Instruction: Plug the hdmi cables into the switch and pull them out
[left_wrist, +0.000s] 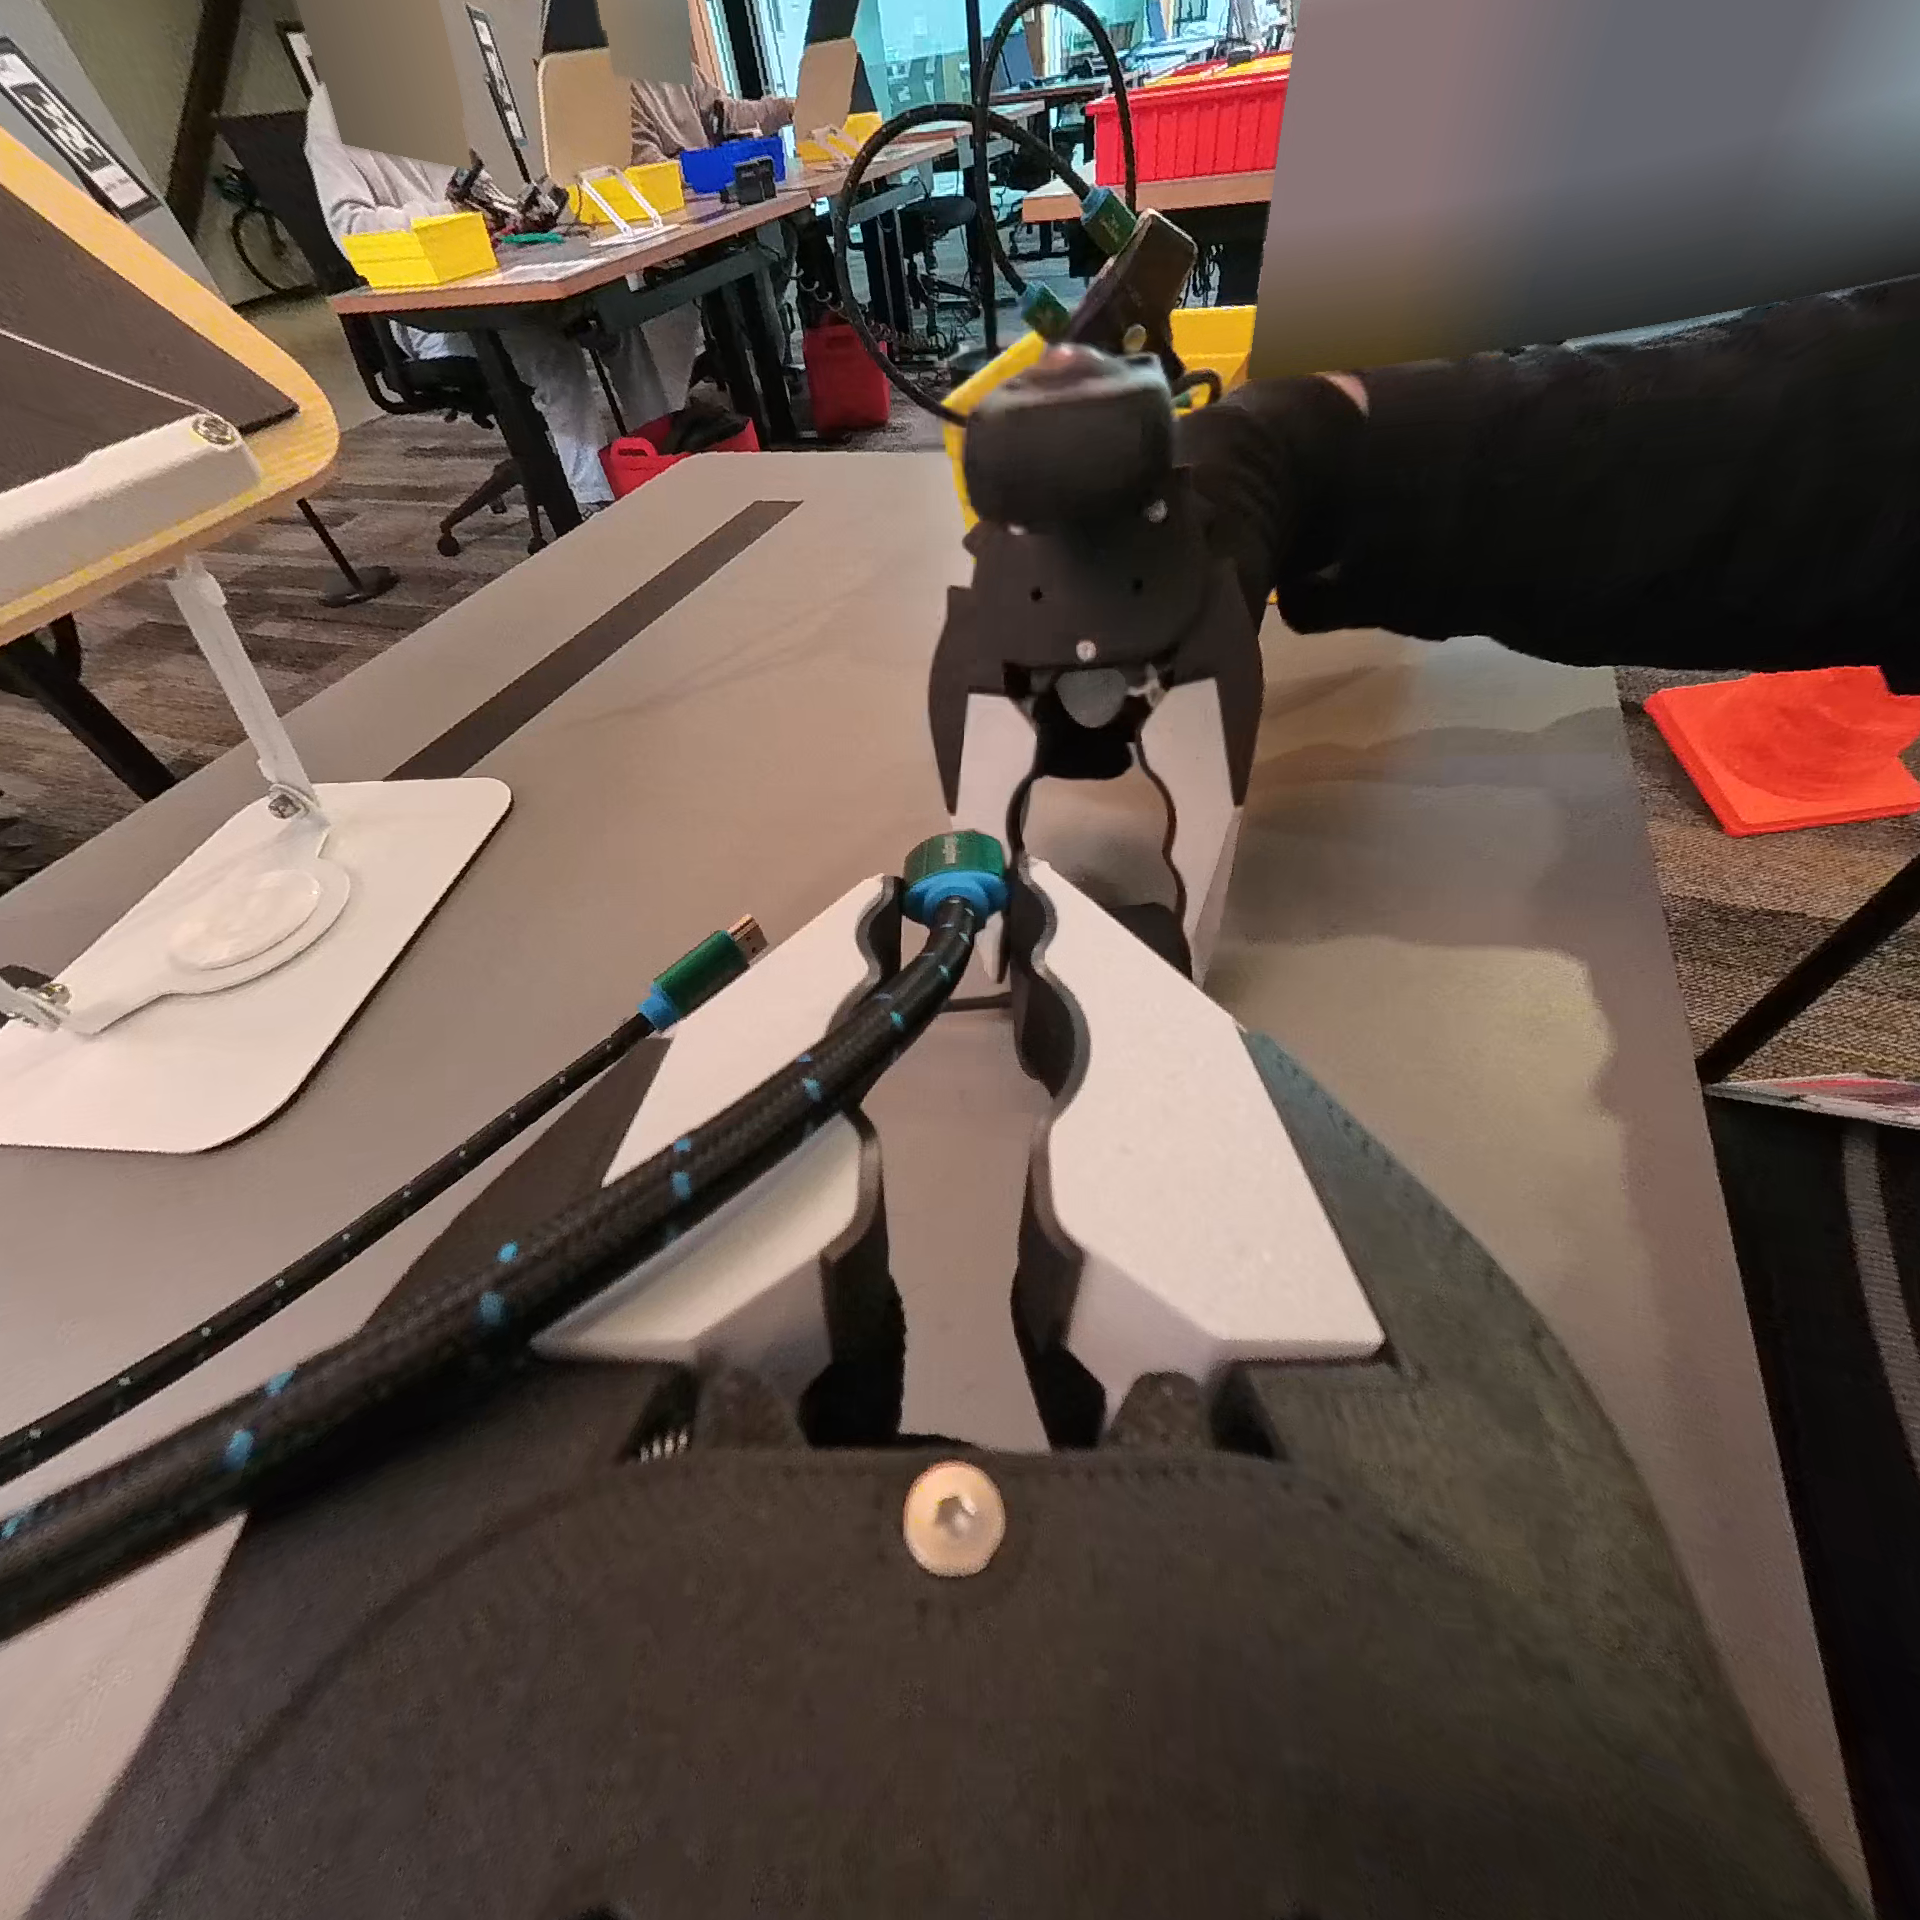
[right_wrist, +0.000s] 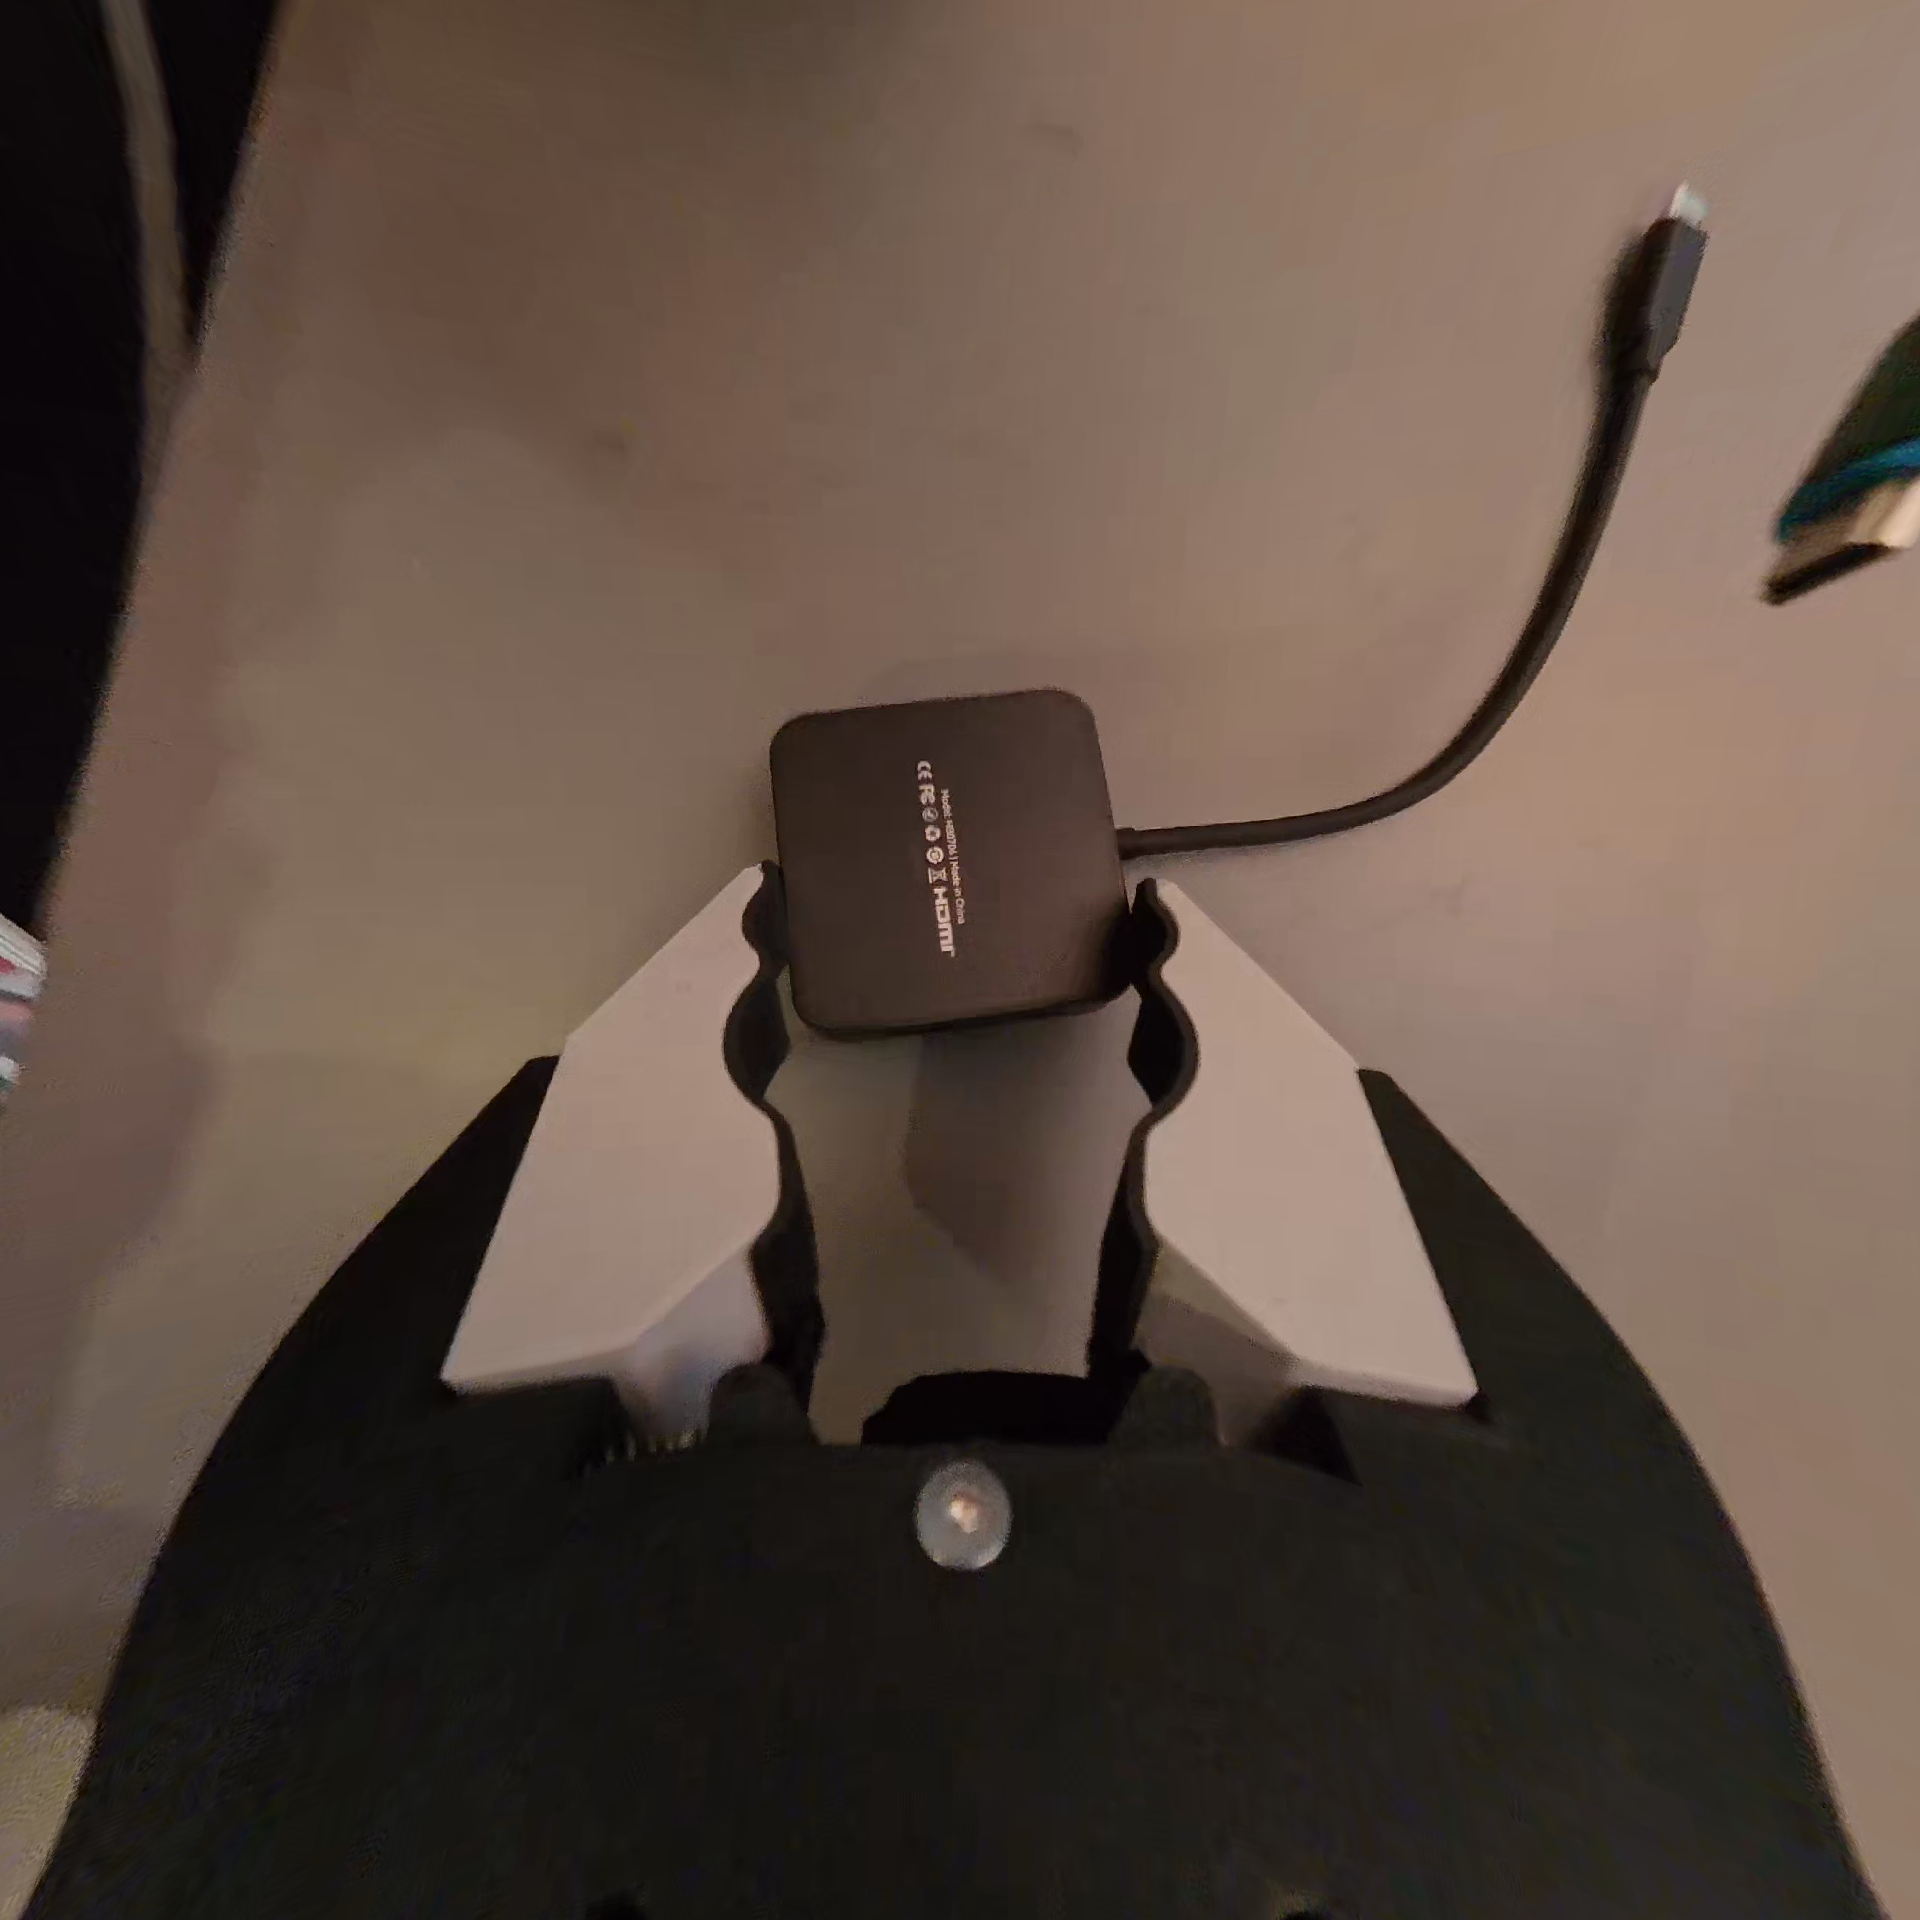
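Black and square with rounded corners, the small switch box (right_wrist: 948, 862) is sitting clamped in your right gripper (right_wrist: 948, 914); your left gripper (left_wrist: 951, 914) is pinching the green-and-blue plug of the braided black HDMI cable (left_wrist: 951, 868).

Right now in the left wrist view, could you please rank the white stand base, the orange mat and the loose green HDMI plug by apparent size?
1. White stand base
2. Orange mat, partly cropped and farther away, so unsure
3. Loose green HDMI plug
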